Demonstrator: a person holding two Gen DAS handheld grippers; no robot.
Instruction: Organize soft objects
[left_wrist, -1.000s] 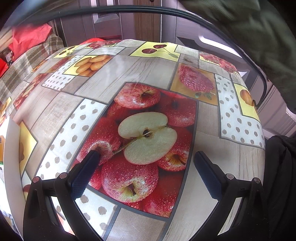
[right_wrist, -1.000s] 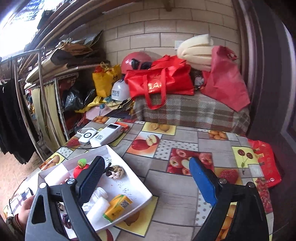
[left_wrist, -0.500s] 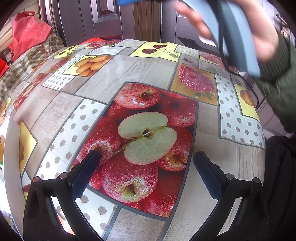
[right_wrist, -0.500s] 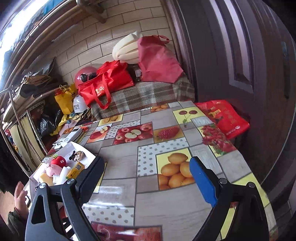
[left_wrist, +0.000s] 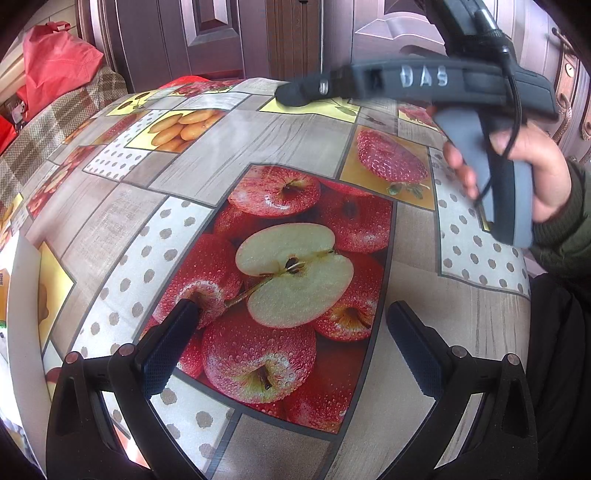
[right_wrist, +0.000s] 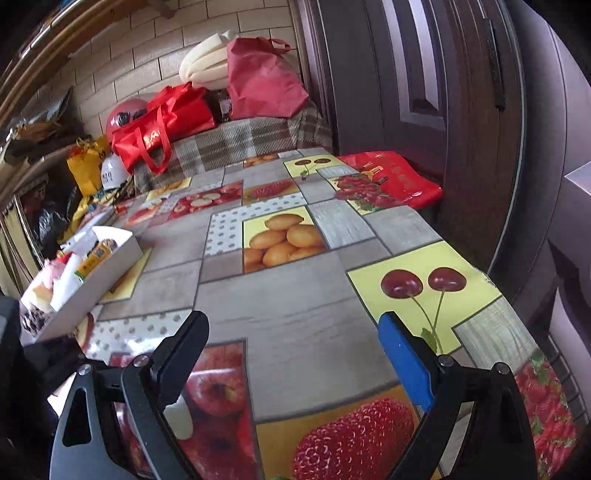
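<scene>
A white tray (right_wrist: 110, 264) holding several small soft objects and a yellow carton sits at the table's left side in the right wrist view. My right gripper (right_wrist: 291, 332) is open and empty, low over the fruit-print tablecloth (right_wrist: 280, 295), well right of the tray. My left gripper (left_wrist: 291, 314) is open and empty, just above a printed cut apple. The right gripper's side also shows in the left wrist view (left_wrist: 406, 83), held by a hand at the upper right. The tray's white rim (left_wrist: 22, 295) shows at that view's left edge.
Red bags (right_wrist: 162, 118), a red helmet and rolled foam sit on a checked bench behind the table. A red bag (right_wrist: 391, 177) hangs off the table's far right edge. Dark doors (right_wrist: 424, 92) stand close on the right.
My right gripper has swung right, away from above the tray, and dropped low over the table. It has come into the left wrist view. The left gripper has not moved.
</scene>
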